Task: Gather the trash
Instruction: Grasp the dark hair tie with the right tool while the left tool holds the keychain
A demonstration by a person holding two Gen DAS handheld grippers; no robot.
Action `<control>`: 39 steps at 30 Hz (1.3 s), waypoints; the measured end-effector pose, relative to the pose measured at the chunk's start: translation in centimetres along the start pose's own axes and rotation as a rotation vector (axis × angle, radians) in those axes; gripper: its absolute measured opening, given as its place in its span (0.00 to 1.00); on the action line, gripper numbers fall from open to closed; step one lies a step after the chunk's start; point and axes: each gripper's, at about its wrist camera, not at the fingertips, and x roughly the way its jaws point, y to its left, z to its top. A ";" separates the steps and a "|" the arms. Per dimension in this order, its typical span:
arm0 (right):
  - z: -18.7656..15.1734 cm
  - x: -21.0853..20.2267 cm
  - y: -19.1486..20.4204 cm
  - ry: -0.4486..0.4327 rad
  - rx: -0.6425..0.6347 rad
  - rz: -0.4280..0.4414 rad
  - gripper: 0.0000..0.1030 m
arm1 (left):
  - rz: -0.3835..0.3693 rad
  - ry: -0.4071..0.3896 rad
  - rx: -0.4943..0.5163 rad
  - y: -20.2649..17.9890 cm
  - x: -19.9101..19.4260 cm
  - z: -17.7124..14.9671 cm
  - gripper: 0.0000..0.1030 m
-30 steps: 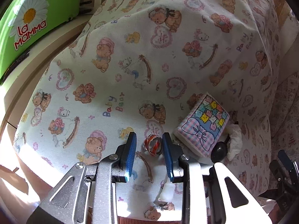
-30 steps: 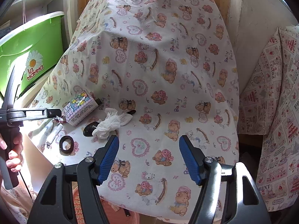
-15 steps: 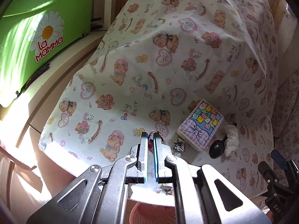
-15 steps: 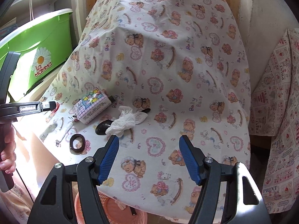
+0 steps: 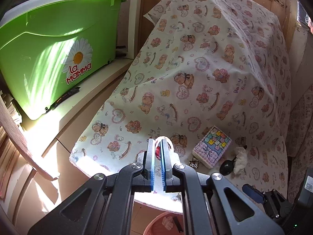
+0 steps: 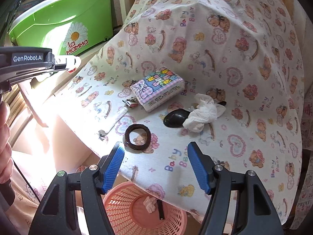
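Observation:
My left gripper (image 5: 158,144) is shut on a small red and white wrapper (image 5: 157,150) and holds it in the air above the table's left edge; it also shows in the right wrist view (image 6: 73,62). My right gripper (image 6: 156,152) is open and empty over the table's front edge, above a pink basket (image 6: 117,211) that holds a crumpled scrap and a dark strip. On the bear-print cloth (image 6: 244,78) lie a crumpled white tissue (image 6: 201,113), a black spoon (image 6: 174,118), a dark ring (image 6: 138,136), a small folded wrapper (image 6: 131,102) and a clear tube (image 6: 117,117).
A pastel tissue pack (image 6: 158,88) lies mid-table. A green "La Mamma" tub (image 5: 49,49) stands on a shelf to the left. A patterned cloth (image 6: 307,117) hangs at the right. The basket also shows below the left gripper (image 5: 154,223).
My left gripper closed on the red and white wrapper and lifted it up and back off the cloth. My right gripper moved in lower toward the front edge, over the basket.

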 end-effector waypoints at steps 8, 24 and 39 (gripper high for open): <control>0.6 3.1 2.2 0.042 -0.020 -0.002 0.67 | -0.005 0.001 -0.035 0.4 0.2 0.4 0.04; 1.3 2.8 0.9 -0.006 0.004 -0.054 0.08 | 0.027 -0.014 0.017 -0.4 0.2 0.1 0.04; 1.6 -3.2 -3.7 -0.108 0.153 0.061 0.08 | 0.036 -0.015 0.045 -0.5 0.0 -0.5 0.05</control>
